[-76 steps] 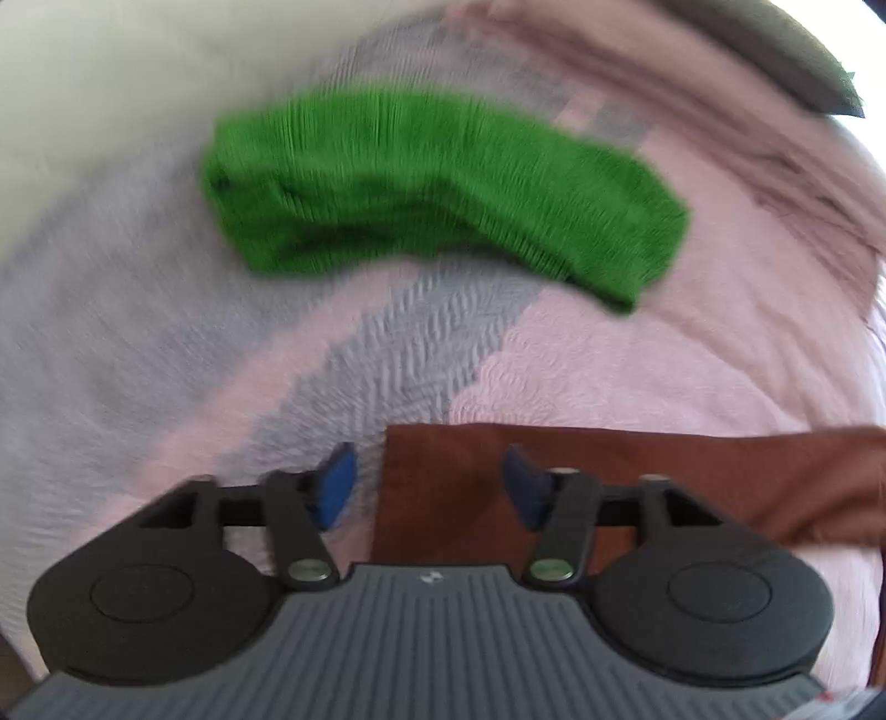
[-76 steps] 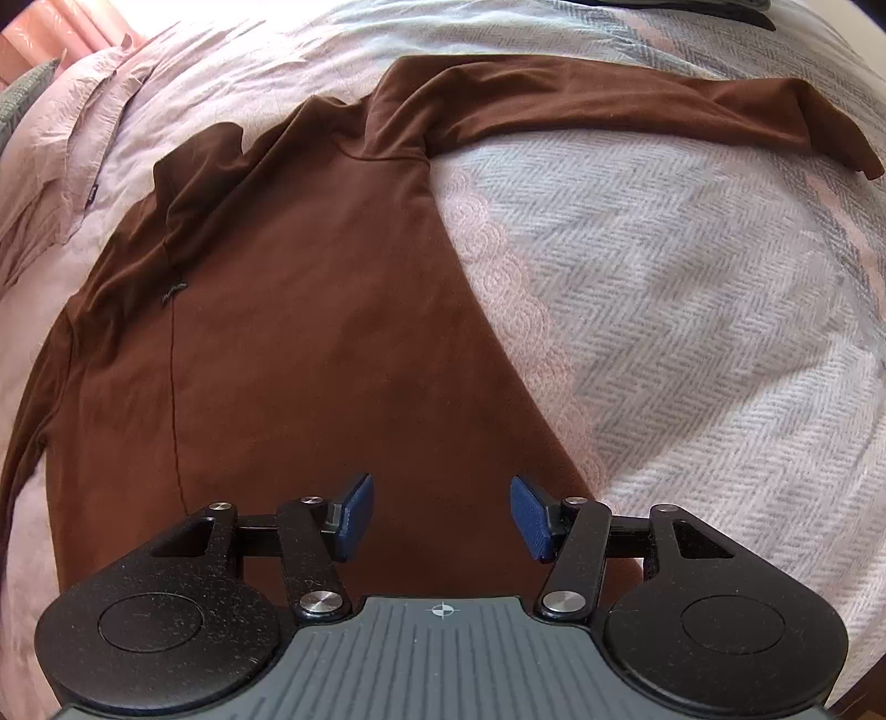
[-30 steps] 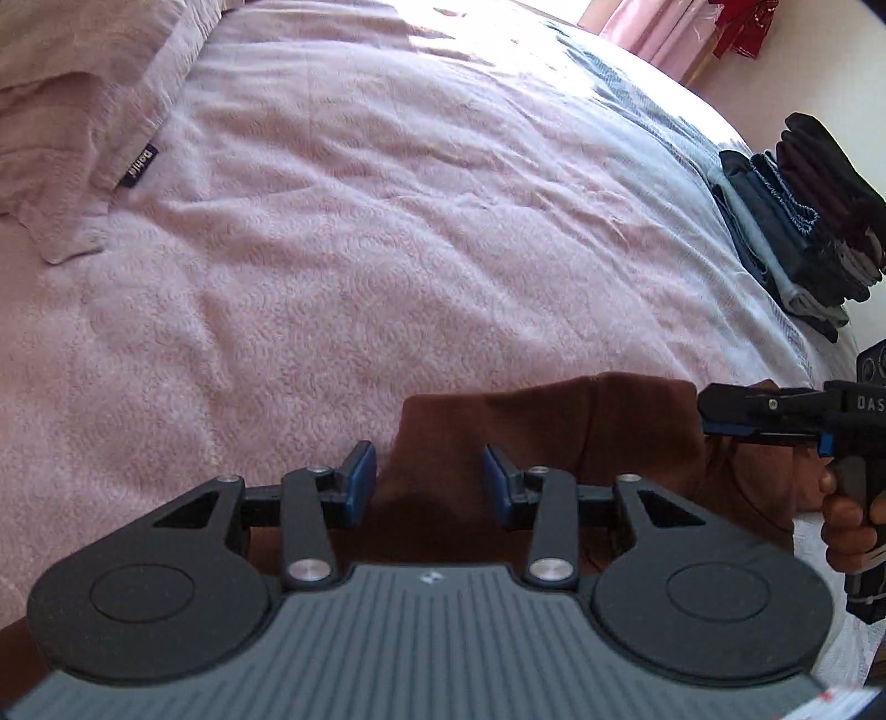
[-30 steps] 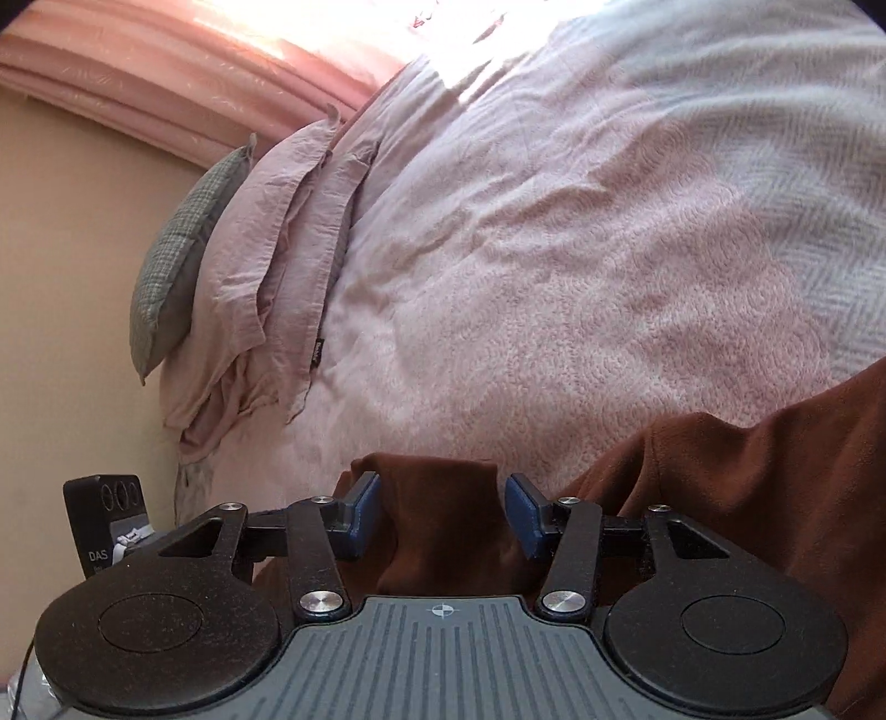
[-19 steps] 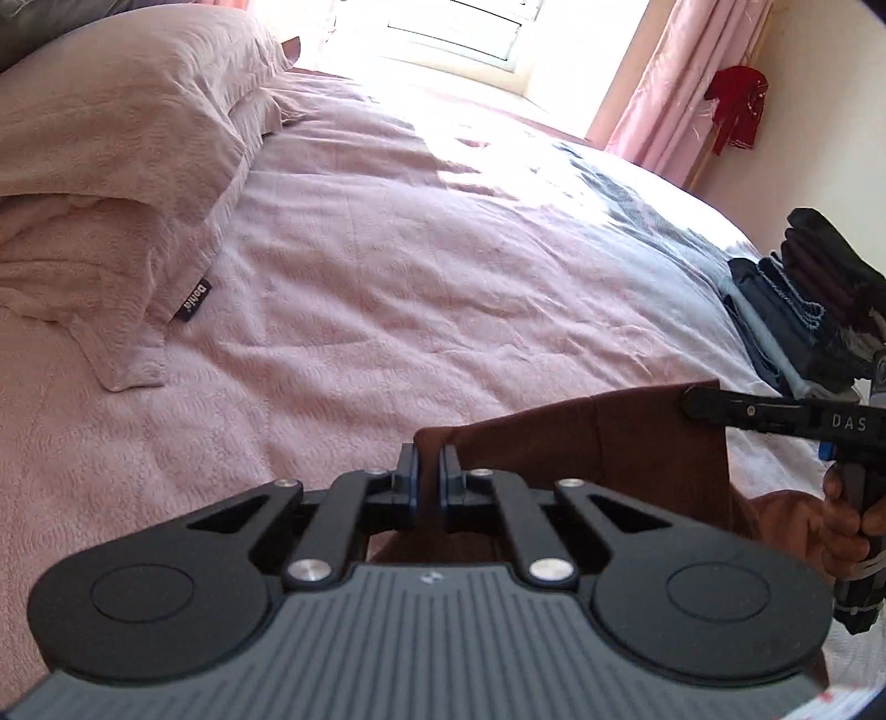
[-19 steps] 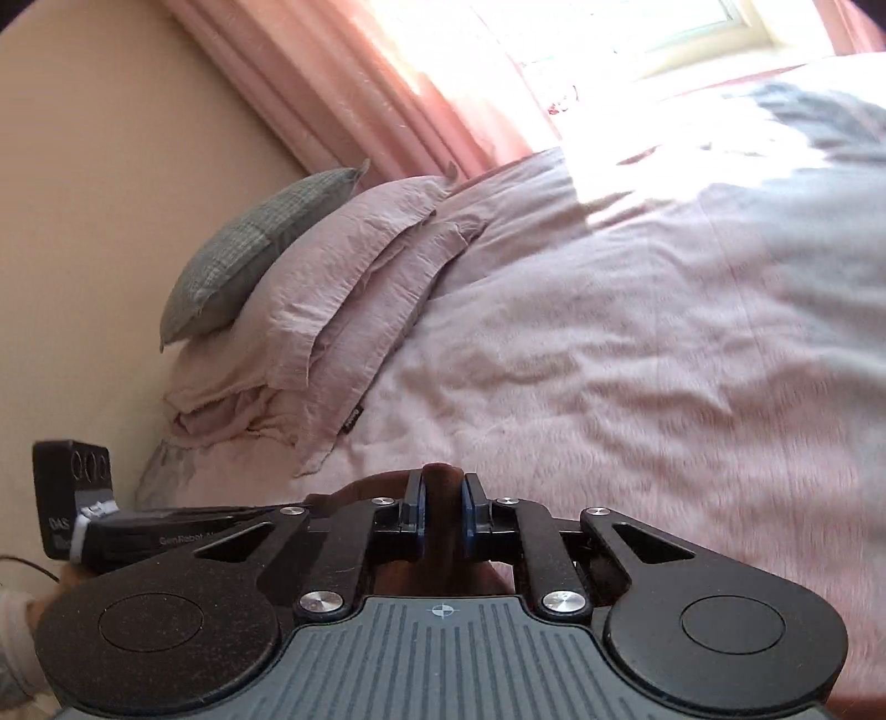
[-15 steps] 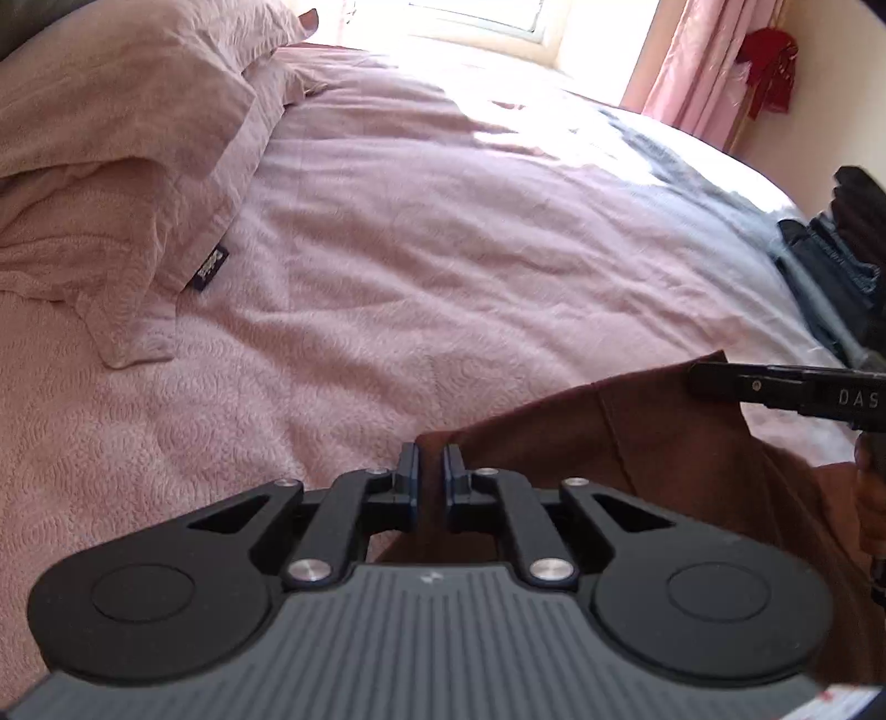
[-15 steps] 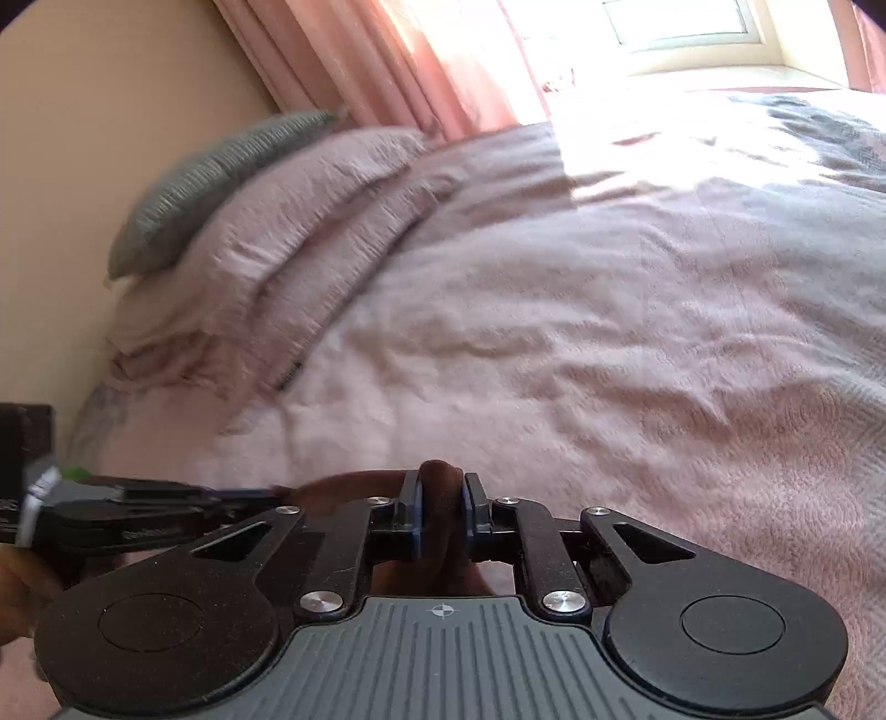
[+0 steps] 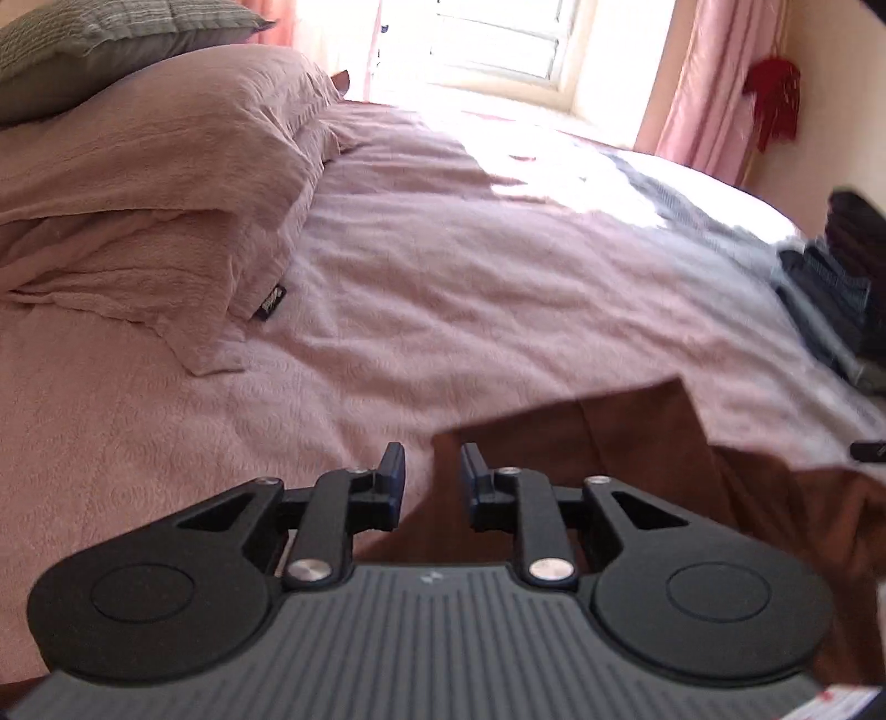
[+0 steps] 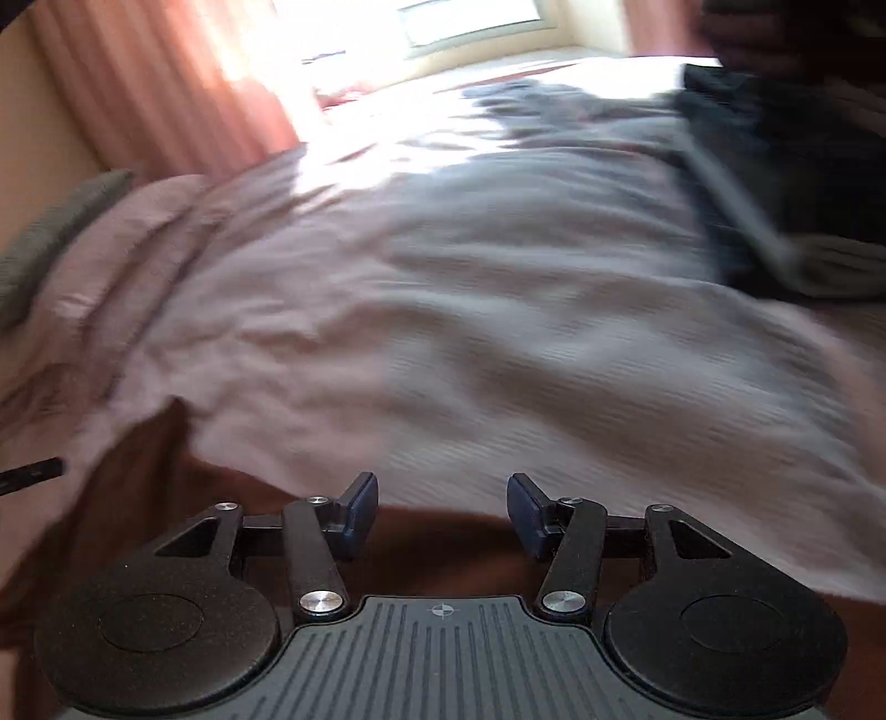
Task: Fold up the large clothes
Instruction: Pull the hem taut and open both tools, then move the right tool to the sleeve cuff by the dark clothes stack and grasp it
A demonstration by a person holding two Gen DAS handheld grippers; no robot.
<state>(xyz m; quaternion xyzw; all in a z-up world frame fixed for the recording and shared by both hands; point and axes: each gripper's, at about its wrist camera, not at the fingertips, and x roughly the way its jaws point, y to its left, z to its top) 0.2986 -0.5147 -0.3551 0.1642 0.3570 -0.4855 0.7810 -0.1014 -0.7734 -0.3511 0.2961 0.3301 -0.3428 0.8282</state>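
Nearest you, your left hand-held gripper had its blue pads apart and its jaws were opening. The corner of the brown garment showed in the gap, but neither pad pressed on it. Your right hand-held gripper was spread wider, its jaws also opening, with nothing pinched; the garment's folded edge lay just below and behind its pads.

The brown garment sat at the near edge of the bed, on the pink quilted cover. In the left view it ran from between the pads out to the right, with one corner raised into a peak. In the right view it spread along the bottom and up the left side; that view was blurred, so finer folds could not be read.

At the far right edge of the left view, a black tip of the other gripper poked in. A matching dark tip showed at the left edge of the right view.

Further out, pink pillows lay on the left. A small dark label hung from one pillowcase; its writing was too small to read. A grey checked cushion sat behind them. A stack of dark folded clothes rested on the bed's right side.

Farthest off were a bright window, pink curtains and a red item hanging by them.
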